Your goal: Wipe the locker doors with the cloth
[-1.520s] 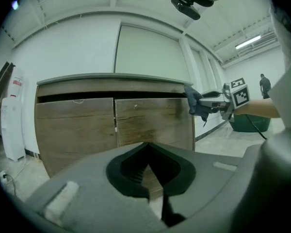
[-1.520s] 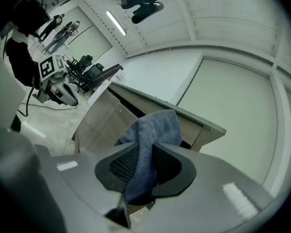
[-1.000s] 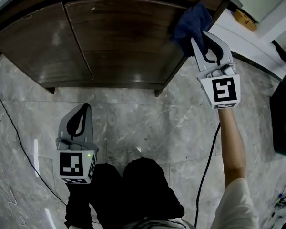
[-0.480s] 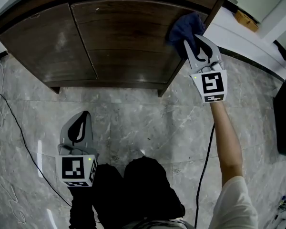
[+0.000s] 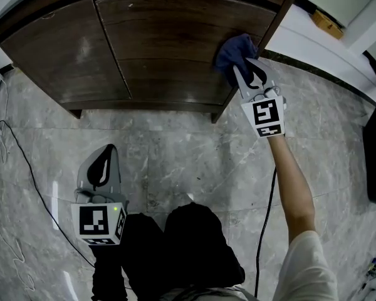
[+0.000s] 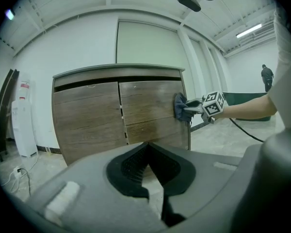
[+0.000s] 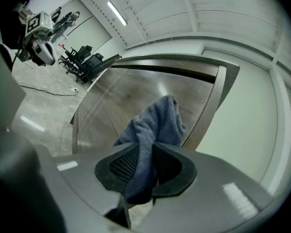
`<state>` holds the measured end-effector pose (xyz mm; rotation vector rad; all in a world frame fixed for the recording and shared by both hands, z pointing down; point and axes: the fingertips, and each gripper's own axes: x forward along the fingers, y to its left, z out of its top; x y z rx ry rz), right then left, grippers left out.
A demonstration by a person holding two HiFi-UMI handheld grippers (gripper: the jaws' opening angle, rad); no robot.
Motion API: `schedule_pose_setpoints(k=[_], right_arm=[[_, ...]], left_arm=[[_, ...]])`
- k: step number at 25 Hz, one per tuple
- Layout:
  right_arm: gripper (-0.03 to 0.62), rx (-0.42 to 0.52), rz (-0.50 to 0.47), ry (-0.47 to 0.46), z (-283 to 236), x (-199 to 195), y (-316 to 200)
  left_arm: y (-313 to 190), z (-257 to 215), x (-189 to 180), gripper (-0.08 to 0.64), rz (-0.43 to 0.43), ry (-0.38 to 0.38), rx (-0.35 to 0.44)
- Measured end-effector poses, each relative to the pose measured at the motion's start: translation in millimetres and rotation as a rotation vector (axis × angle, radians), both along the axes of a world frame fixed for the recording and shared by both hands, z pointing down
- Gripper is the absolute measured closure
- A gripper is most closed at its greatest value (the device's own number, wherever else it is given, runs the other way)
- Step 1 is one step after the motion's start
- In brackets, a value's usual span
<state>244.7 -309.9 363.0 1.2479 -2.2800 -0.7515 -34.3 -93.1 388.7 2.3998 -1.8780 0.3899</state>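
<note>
The right gripper (image 5: 245, 74) has its jaws clamped on a crumpled dark blue terry cloth (image 5: 234, 49). The cloth is pressed against the right-hand dark brown wooden locker door (image 5: 169, 42), close to that door's outer edge (the far right side of the cabinet). The person's bare forearm (image 5: 291, 180) stretches out behind the gripper. The left-hand wooden door (image 5: 56, 49) stands shut beside the right one. The left gripper (image 5: 103, 165) hangs low over the grey marble floor (image 5: 194, 149), well apart from the locker, its jaws closed together on nothing.
</note>
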Motion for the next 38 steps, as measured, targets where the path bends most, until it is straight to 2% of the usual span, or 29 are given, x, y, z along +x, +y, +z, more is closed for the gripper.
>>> schedule_pose_setpoints(k=[11, 26, 38], right_arm=[[0.508, -0.178, 0.022, 0.008, 89.0, -1.8, 1.9], [0.508, -0.333, 0.040, 0.025, 177.7, -4.7, 3.8], [0.508, -0.434, 0.045, 0.035, 221.0, -12.7, 7.6]], left_arm=[[4.4, -4.5, -8.6, 0.560, -0.023, -0.006, 0.004], [6.0, 0.2, -11.4, 0.560, -0.041, -0.004, -0.015], [6.2, 7.3, -14.4, 0.560, -0.048, -0.006, -0.024]])
